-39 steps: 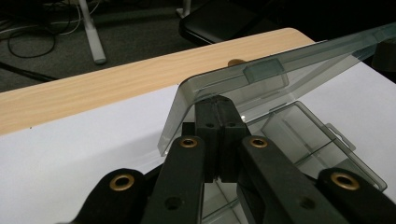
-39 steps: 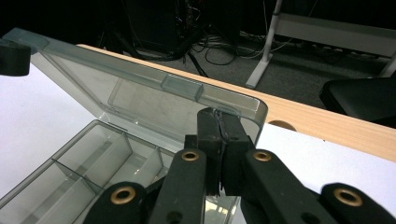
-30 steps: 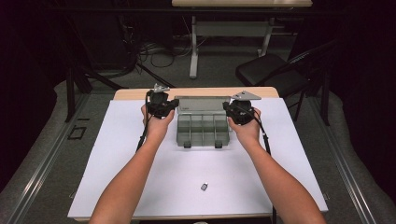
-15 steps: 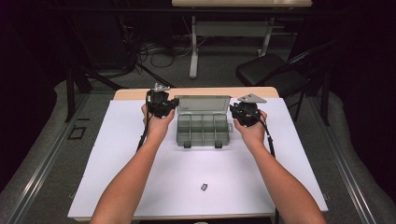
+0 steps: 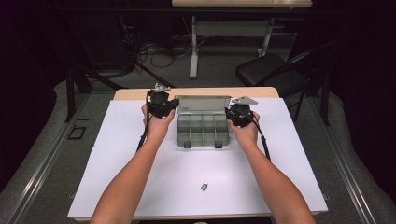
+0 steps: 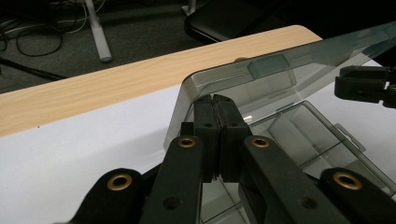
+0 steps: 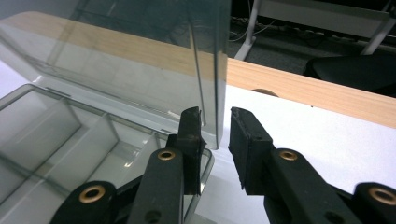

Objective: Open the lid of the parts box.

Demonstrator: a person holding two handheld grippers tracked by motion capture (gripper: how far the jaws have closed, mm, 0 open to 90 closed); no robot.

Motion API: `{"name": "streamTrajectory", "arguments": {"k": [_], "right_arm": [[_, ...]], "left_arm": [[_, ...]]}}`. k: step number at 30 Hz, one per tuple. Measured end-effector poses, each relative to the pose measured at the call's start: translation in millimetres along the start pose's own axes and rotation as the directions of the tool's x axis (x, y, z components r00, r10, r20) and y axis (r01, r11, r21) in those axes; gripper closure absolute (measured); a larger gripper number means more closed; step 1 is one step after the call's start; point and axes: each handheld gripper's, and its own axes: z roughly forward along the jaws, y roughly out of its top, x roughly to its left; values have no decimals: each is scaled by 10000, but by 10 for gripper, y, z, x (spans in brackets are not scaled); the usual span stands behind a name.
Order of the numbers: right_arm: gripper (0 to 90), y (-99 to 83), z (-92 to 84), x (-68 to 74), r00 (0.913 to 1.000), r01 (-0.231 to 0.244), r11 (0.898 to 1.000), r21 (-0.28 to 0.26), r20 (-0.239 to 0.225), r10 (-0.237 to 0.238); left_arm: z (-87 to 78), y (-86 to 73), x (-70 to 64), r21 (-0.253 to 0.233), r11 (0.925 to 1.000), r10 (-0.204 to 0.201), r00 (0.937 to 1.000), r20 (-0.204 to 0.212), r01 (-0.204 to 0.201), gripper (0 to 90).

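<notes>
A clear grey compartment box (image 5: 203, 128) sits at the middle back of the white sheet, its lid (image 5: 204, 103) standing up. My left gripper (image 5: 161, 106) is at the lid's left end. In the left gripper view the left gripper (image 6: 215, 98) has its jaws pressed together at the lid (image 6: 280, 84) corner, above the box (image 6: 303, 135). My right gripper (image 5: 239, 115) is at the lid's right end. In the right gripper view the right gripper (image 7: 215, 114) has just been opening, and the lid (image 7: 140, 60) edge stands between the parted jaws, over the box (image 7: 56, 135).
A small dark part (image 5: 204, 186) lies alone on the white sheet (image 5: 289, 177) near the front. The wooden table edge (image 5: 135, 93) runs behind the box. A black chair (image 5: 266, 70) and desk legs stand beyond the table.
The right gripper's jaws have parted from the lid's right edge and that hand has sunk a little. The left hand and the lid have stayed put.
</notes>
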Motion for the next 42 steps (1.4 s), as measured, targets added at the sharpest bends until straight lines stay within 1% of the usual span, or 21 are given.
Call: {"name": "streamTrajectory", "arguments": {"k": [1, 3, 4, 5, 6, 14, 16, 21, 22, 23, 27, 28, 29, 31, 33, 35, 36, 38, 39, 41, 42], "right_arm": [[742, -10, 14, -9, 10000, -6, 10000, -42, 55, 6], [742, -28, 46, -23, 9997, -232, 9997, -104, 88, 233], [742, -35, 64, -34, 9994, -329, 9993, -153, 99, 330], [742, -35, 64, -34, 9994, -329, 9993, -153, 99, 330], [742, -54, 108, -41, 9991, -406, 9991, -124, 98, 407], [795, -94, 184, -35, 9990, -363, 9993, 9, 252, 363], [801, -97, 192, -38, 9987, -448, 9990, 5, 240, 447], [830, -99, 209, -31, 9988, -446, 9990, 11, 219, 446], [845, -97, 210, -29, 9989, -433, 9991, 11, 205, 432], [850, -94, 209, -26, 9989, -439, 9990, 39, 175, 438], [857, -87, 208, -29, 9986, -494, 9987, 76, 183, 493], [857, -86, 208, -32, 9985, -515, 9986, 82, 176, 514], [858, -86, 209, -35, 9985, -528, 9986, 78, 164, 527], [859, -84, 211, -36, 9984, -544, 9985, 84, 156, 543], [859, -83, 212, -36, 9981, -598, 9982, 81, 147, 597], [859, -82, 211, -38, 9981, -598, 9982, 102, 159, 596], [859, -82, 211, -40, 9981, -596, 9982, 101, 152, 594], [859, -82, 211, -40, 9981, -602, 9981, 102, 157, 600], [860, -82, 211, -39, 9980, -610, 9981, 102, 161, 609], [860, -82, 211, -39, 9979, -636, 9979, 102, 164, 635], [859, -82, 212, -39, 9978, -642, 9979, 99, 161, 641]], "left_arm": [[2, 0, -4, 28, 10000, -22, 10000, 4, 22, 891], [9, -2, -12, 19, 10000, -25, 10000, -15, 25, 891], [5, 0, -11, 98, 9999, 49, 10000, 15, -49, 891], [5, 0, -11, 98, 9999, 49, 10000, 15, -49, 891], [10, -3, -13, 80, 10000, 58, 10000, -34, -58, 890], [-4, -1, -5, 36, 10000, 49, 10000, -46, -49, 883], [-16, 2, -4, 64, 10000, 38, 10000, 13, -38, 880], [-20, -1, -4, 38, 10000, 54, 10000, -2, -54, 859], [-22, -10, -1, 26, 10000, 61, 10000, 41, -61, 851], [-28, -13, 1, 116, 9999, 52, 9999, 109, -53, 839], [-21, -48, 4, 152, 9998, 83, 9997, 238, -86, 793], [-18, -66, 5, 170, 9998, 53, 9994, 347, -59, 776], [-15, -80, 8, 229, 9997, 56, 9991, 421, -66, 761], [4, -106, 5, 321, 9994, 99, 9992, 399, -111, 748], [19, -137, 6, 528, 9985, 112, 9985, 545, -140, 724], [32, -154, 1, 554, 9984, 114, 9986, 516, -143, 712], [53, -184, 1, 711, 9973, 130, 9984, 557, -170, 679], [64, -209, 3, 891, 9957, 193, 9983, 542, -241, 647], [77, -227, 4, 901, 9957, 193, 9988, 452, -234, 629], [94, -257, 12, 1153, 9932, 119, 9991, 413, -166, 596], [113, -277, 12, 1196, 9928, 76, 9996, 282, -109, 584]]}}
